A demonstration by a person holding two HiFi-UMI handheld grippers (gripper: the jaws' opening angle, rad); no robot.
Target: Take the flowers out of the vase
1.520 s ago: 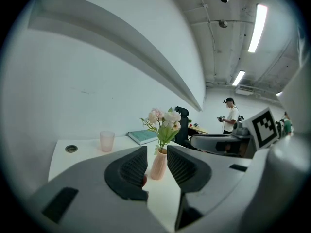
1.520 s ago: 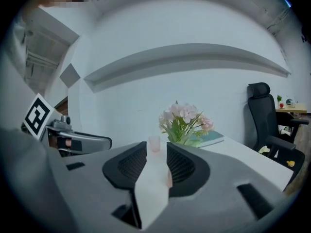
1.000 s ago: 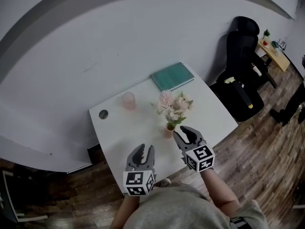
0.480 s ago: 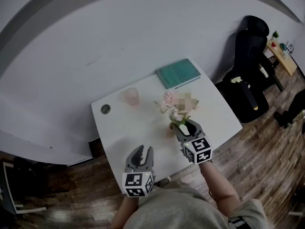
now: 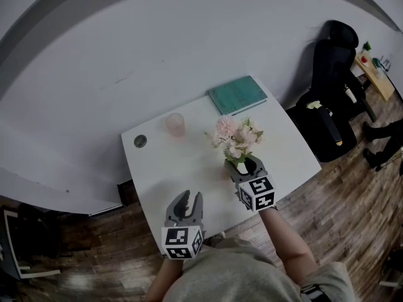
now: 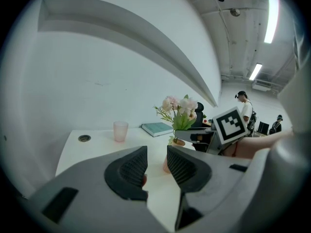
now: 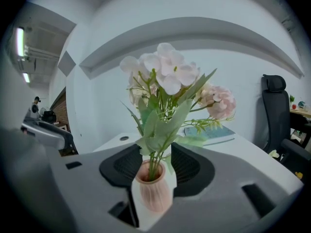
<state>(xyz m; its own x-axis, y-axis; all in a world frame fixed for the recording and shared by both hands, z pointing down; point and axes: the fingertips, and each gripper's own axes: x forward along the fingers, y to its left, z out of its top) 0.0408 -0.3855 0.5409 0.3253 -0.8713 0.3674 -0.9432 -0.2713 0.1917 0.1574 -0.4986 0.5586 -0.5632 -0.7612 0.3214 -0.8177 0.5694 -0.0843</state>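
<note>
Flowers (image 5: pixel 237 137) still sit in the vase (image 7: pixel 154 193); none removed. Right tongs (image 5: pixel 245 166), jaws just opening wide, straddle the vase ungripped; left tongs (image 5: pixel 189 201) hang slightly parted, empty

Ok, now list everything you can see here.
white table: one, white, by the wall
ribbed pink vase: one, pink, near table's front edge
flower bunch: one, pink-white with green leaves, upright in vase
teal book: one, teal, table's far right corner
translucent pink cup: one, pink, left of flowers
round cable grommet: one, grey, table's left edge
black office chair: at least one, black, right of table
left gripper: one, grey, fingers slightly apart, empty
right gripper: one, grey, fingers just been opening, around vase, not pressing
</note>
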